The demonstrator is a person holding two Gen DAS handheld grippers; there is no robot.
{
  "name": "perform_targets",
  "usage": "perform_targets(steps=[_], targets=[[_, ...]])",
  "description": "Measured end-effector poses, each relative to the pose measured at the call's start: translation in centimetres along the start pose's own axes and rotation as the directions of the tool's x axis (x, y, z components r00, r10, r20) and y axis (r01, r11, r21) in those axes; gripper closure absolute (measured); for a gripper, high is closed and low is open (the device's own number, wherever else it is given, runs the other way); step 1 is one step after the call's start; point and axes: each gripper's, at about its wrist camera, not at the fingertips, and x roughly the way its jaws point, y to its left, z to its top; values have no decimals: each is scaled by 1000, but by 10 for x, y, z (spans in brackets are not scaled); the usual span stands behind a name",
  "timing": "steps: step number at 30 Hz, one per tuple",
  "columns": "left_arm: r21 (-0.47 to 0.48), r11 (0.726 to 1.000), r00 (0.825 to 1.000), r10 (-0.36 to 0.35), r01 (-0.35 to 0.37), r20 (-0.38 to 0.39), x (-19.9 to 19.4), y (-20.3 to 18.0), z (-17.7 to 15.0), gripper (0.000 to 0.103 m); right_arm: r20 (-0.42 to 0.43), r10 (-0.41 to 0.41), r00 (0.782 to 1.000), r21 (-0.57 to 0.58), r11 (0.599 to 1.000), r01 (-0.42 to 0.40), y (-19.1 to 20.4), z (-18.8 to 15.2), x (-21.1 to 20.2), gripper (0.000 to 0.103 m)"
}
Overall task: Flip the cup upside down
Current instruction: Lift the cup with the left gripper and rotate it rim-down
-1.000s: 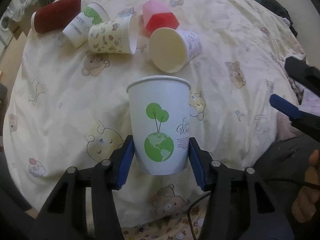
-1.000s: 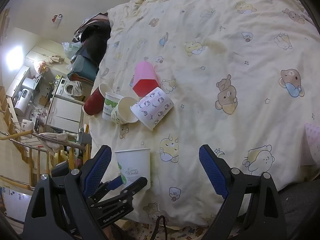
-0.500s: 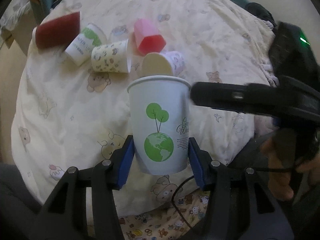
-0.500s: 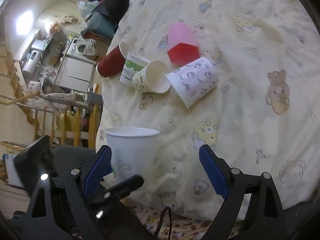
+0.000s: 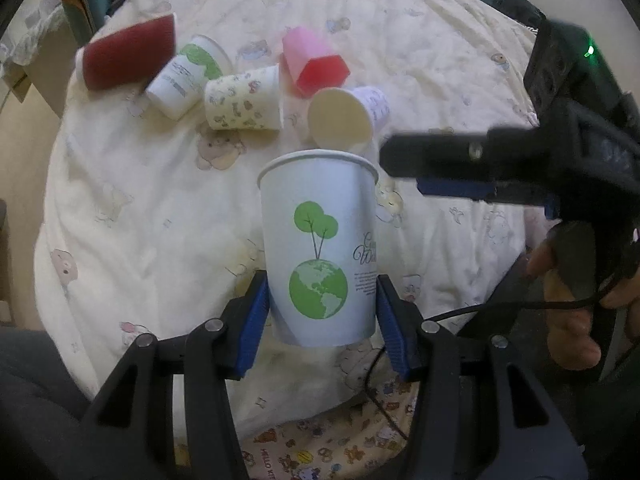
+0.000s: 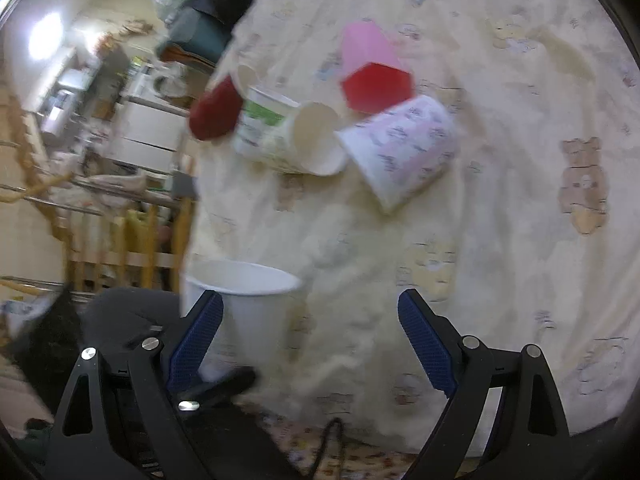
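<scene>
My left gripper (image 5: 318,320) is shut on a white paper cup (image 5: 320,240) with a green tree-and-globe print. It holds the cup upright, mouth up, above the cream bear-print bedcover (image 5: 140,200). The same cup (image 6: 244,308) shows in the right wrist view at lower left, beside my right gripper's left finger. My right gripper (image 6: 310,344) is open and empty, and it reaches in from the right in the left wrist view (image 5: 460,168), close to the cup's rim.
Several cups lie on their sides at the far end of the cover: a dark red one (image 5: 128,56), a white and green one (image 5: 184,76), a cream patterned one (image 5: 244,100), a pink hexagonal one (image 5: 316,60) and a purple-print one (image 5: 348,120). The cover's edge drops off on the left.
My right gripper has swung in towards the held cup and now sits close beside its rim. My left gripper has lifted the cup a little; the grip is unchanged.
</scene>
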Motion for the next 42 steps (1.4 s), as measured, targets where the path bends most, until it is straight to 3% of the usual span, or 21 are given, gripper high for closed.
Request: perform_targets(steps=[4, 6, 13, 27, 33, 35, 38, 42], targets=[[30, 1000, 1000, -2, 2, 9, -4, -11, 0, 55, 7, -8, 1000, -33, 999, 9, 7, 1, -1, 11], [26, 1000, 1000, -5, 4, 10, -4, -12, 1, 55, -5, 13, 1000, -14, 1000, -13, 4, 0, 2, 11], [55, 998, 999, 20, -22, 44, -13, -18, 4, 55, 8, -29, 1000, 26, 999, 29, -7, 4, 1, 11], [72, 996, 988, 40, -51, 147, -40, -21, 15, 54, -64, -77, 995, 81, 993, 82, -23, -1, 17, 11], [56, 997, 982, 43, -54, 183, -47, -18, 26, 54, -101, -49, 994, 85, 995, 58, -22, -6, 24, 11], [34, 998, 981, 49, -57, 187, -46, -13, 31, 54, -64, -63, 996, 80, 994, 68, -21, -5, 16, 11], [-11, 997, 971, 79, -79, 223, -46, -3, 43, 54, 63, -60, 996, 96, 994, 54, -23, -1, -14, 11], [-68, 991, 965, 127, -114, 228, -29, 6, 66, 54, 238, -118, 964, 130, 988, 89, -29, -9, -59, 11]])
